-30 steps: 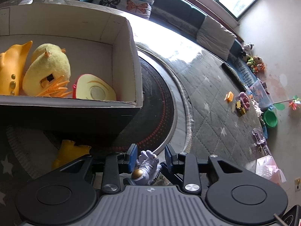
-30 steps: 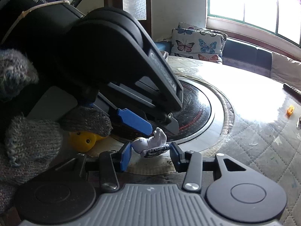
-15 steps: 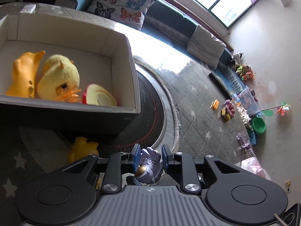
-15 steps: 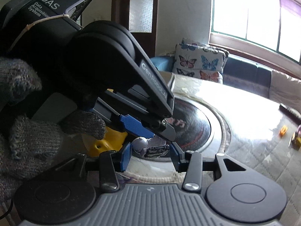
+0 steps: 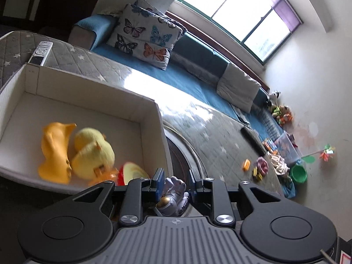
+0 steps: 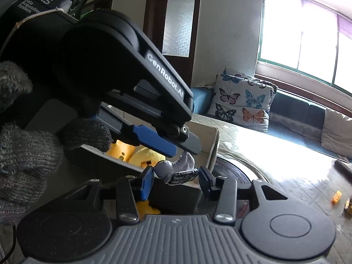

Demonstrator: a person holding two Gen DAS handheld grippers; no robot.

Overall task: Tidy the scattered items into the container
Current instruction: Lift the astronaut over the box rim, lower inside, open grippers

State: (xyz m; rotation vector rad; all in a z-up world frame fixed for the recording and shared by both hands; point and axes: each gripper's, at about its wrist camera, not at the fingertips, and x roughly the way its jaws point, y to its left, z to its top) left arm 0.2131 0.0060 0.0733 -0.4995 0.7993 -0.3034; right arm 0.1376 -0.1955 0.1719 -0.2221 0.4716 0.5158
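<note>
The left gripper (image 5: pixel 173 186) is clamped on a small astronaut toy (image 5: pixel 172 194), held off the floor just near the cardboard box (image 5: pixel 151 112). The right gripper (image 6: pixel 176 179) sits close beside it with its jaws apart, gripping nothing. Inside the box lie a plush chick (image 5: pixel 92 154), an orange toy (image 5: pixel 55 151) and a red-rimmed toy (image 5: pixel 129 172).

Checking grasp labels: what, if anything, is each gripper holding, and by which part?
The left gripper clamps the astronaut figure across its body. The right gripper holds nothing; its pads stand apart.
</note>
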